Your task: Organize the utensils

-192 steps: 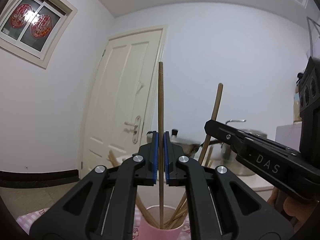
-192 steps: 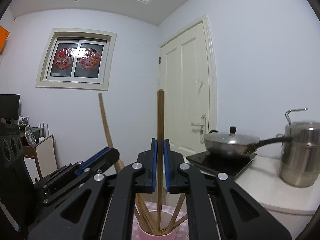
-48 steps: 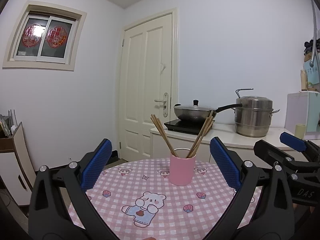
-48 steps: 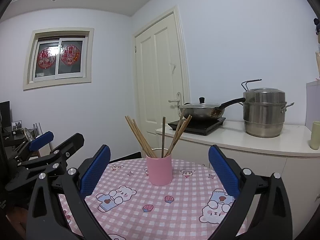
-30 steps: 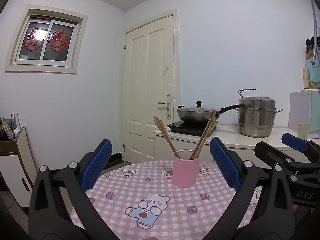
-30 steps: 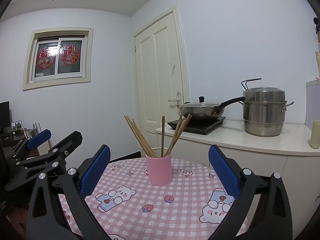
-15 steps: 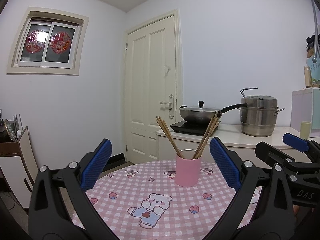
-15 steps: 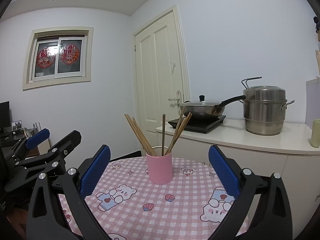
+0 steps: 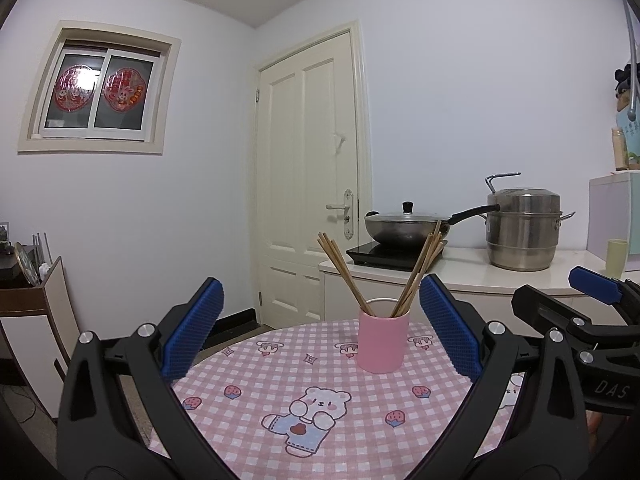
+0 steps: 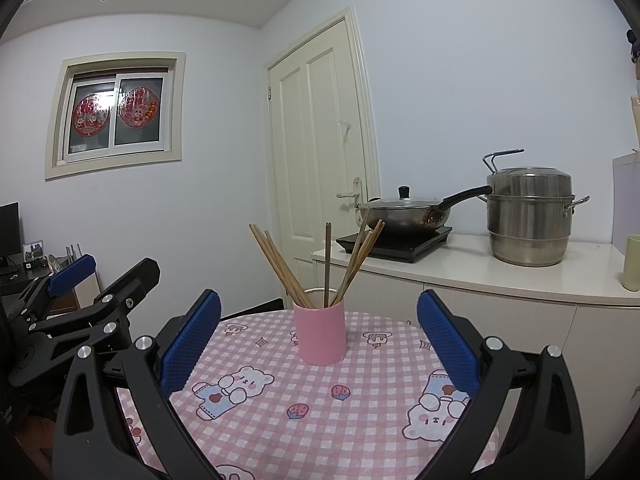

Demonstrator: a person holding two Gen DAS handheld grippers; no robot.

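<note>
Chopsticks (image 10: 316, 268): lower ends hidden inside pink cup (image 10: 320, 334), exact count can't tell. Tablecloth (image 9: 320, 408) cut off at 6 o'clock behind gripper bodies in both views. Green cup (image 10: 632, 263) clipped by frame edge at 3 o'clock. Window stickers (image 9: 98, 92) too small to make out.
</note>
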